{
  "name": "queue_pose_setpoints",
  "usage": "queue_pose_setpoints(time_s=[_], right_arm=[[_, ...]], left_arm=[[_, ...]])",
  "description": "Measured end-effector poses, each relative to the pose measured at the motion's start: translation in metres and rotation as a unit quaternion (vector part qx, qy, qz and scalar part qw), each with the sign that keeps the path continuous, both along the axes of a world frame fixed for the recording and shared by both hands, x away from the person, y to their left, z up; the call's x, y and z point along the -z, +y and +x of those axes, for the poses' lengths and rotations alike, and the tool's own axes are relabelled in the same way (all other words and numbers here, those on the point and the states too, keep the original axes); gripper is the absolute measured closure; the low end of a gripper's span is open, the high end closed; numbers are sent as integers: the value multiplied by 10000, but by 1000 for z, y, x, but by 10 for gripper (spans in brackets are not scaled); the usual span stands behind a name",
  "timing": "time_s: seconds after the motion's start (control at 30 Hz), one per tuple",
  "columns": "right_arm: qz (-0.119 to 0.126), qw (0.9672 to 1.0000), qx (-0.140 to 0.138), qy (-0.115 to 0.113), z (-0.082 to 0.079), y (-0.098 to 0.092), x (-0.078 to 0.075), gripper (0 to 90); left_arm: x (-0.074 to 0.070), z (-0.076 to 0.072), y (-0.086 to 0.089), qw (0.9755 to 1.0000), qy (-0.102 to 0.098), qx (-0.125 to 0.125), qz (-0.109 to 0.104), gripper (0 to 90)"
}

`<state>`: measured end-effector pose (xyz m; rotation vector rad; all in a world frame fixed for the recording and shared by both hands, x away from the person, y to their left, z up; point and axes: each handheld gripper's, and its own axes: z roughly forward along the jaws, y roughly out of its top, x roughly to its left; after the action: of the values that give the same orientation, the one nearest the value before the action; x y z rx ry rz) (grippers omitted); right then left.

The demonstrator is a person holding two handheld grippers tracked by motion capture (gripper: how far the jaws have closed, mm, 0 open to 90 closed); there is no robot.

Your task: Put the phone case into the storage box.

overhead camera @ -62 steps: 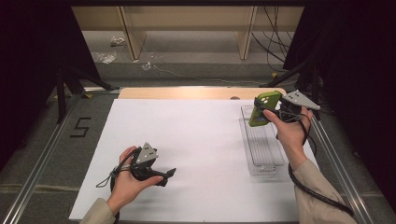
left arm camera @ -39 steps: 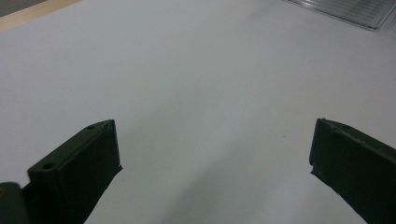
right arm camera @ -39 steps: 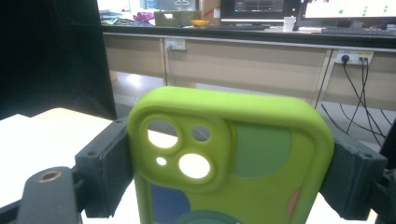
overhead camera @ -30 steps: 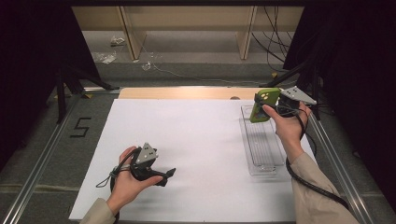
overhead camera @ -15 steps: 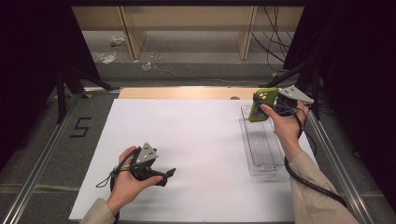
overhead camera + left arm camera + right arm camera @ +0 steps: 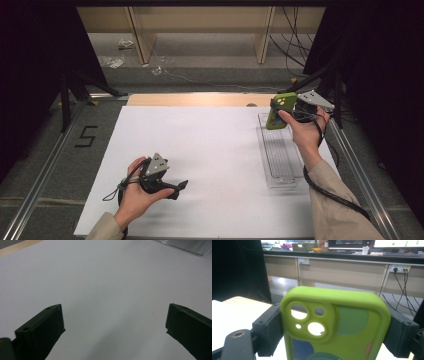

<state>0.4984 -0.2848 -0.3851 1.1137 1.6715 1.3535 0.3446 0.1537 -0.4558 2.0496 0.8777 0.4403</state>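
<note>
A lime-green phone case [image 6: 278, 111] with round camera holes is held upright above the far end of a clear plastic tray [image 6: 280, 155]. My right gripper [image 6: 286, 112] is shut on it; in the right gripper view the case [image 6: 337, 322] sits between both black pads [image 6: 270, 325], which press on its sides. Near the front left of the white table, my left gripper [image 6: 181, 186] rests low in the person's hand. Its jaws stand wide apart over bare white surface in the left gripper view [image 6: 113, 325], with nothing between them.
The white sheet [image 6: 200, 150] covers the table, with a wooden strip [image 6: 190, 99] along its far edge and metal rails at both sides. A black "5" [image 6: 86, 136] is marked on the grey floor at left. Dark curtains flank the table.
The right hand with the case drifted slightly toward the far end of the tray. The left hand has stayed where it was.
</note>
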Motion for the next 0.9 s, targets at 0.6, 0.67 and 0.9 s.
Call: queue_pose_setpoints(time_s=[0.6,0.67,0.9], right_arm=[[-75,10000,44,48,9,2,4,170],[-79,9999,57,54,10,2,5,171],[-75,9999,71,82,13,2,6,171]], left_arm=[[0,0,0,10000,-3,-7,6,10],[0,0,0,10000,-4,-8,5,10],[0,0,0,10000,-5,-19,-14,10]])
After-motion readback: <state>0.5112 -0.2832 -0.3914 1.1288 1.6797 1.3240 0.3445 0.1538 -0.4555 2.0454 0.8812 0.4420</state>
